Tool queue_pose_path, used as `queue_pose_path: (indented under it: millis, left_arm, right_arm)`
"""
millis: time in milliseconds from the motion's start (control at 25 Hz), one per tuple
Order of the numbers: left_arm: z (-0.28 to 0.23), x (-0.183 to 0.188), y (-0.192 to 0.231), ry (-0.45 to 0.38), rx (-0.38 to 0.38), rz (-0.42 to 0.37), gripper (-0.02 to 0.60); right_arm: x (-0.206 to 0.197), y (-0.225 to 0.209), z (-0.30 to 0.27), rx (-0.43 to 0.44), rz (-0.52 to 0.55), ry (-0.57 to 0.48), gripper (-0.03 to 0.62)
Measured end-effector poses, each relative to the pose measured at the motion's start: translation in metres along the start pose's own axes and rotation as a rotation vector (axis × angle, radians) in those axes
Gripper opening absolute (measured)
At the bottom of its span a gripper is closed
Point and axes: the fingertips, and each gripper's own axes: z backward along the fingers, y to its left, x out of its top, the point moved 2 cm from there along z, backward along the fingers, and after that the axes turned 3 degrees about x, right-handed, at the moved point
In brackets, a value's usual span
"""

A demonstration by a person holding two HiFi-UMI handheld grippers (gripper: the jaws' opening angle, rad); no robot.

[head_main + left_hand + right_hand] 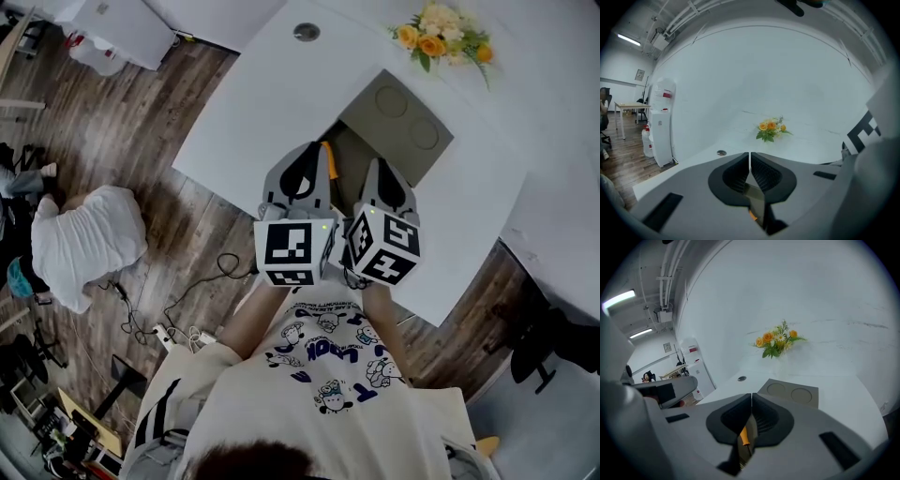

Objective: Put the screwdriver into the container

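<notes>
An olive-grey container (349,150) stands open on the white table (262,112); its lid (398,117), with two round dents, lies flat behind it. The screwdriver's orange handle (328,159) shows inside the open part, and the rest of the tool is hidden. My left gripper (312,155) and right gripper (384,171) hang side by side above the container. Both are shut with nothing between the pads. In the left gripper view the left gripper (750,157) has its tips meeting, and a bit of orange handle (752,215) shows below them. Below the right gripper (751,399) I see the handle (745,436) and the lid (790,392).
Yellow and orange flowers (441,37) lie at the table's far side, with a round cable port (306,32) to their left. The table's near edge runs just under the grippers. On the wooden floor at the left are a person in white (89,239) and cables (178,309).
</notes>
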Motion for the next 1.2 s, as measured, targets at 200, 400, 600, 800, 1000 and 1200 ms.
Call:
queue_pose_path:
  millis: [200, 400, 600, 800, 1000, 1200]
  left_arm:
    - [0.0, 0.014, -0.003, -0.037, -0.008, -0.016, 0.023]
    - [0.002, 0.021, -0.004, -0.058, -0.008, -0.022, 0.023]
    - [0.007, 0.026, -0.003, -0.07, -0.015, -0.021, 0.023]
    - [0.012, 0.031, -0.003, -0.084, -0.02, -0.029, 0.023]
    - [0.014, 0.034, -0.005, -0.094, -0.022, -0.034, 0.023]
    - [0.015, 0.035, -0.006, -0.098, -0.022, -0.04, 0.023]
  right_arm:
    - [0.012, 0.002, 0.003, 0.011, 0.01, -0.035, 0.031]
    - [0.021, 0.005, 0.006, 0.019, 0.022, -0.063, 0.031]
    - [0.025, 0.01, 0.009, 0.026, 0.03, -0.08, 0.031]
    - [0.029, 0.015, 0.012, 0.027, 0.045, -0.099, 0.031]
    - [0.032, 0.016, 0.015, 0.031, 0.056, -0.113, 0.031]
    - [0.034, 0.015, 0.016, 0.033, 0.066, -0.124, 0.031]
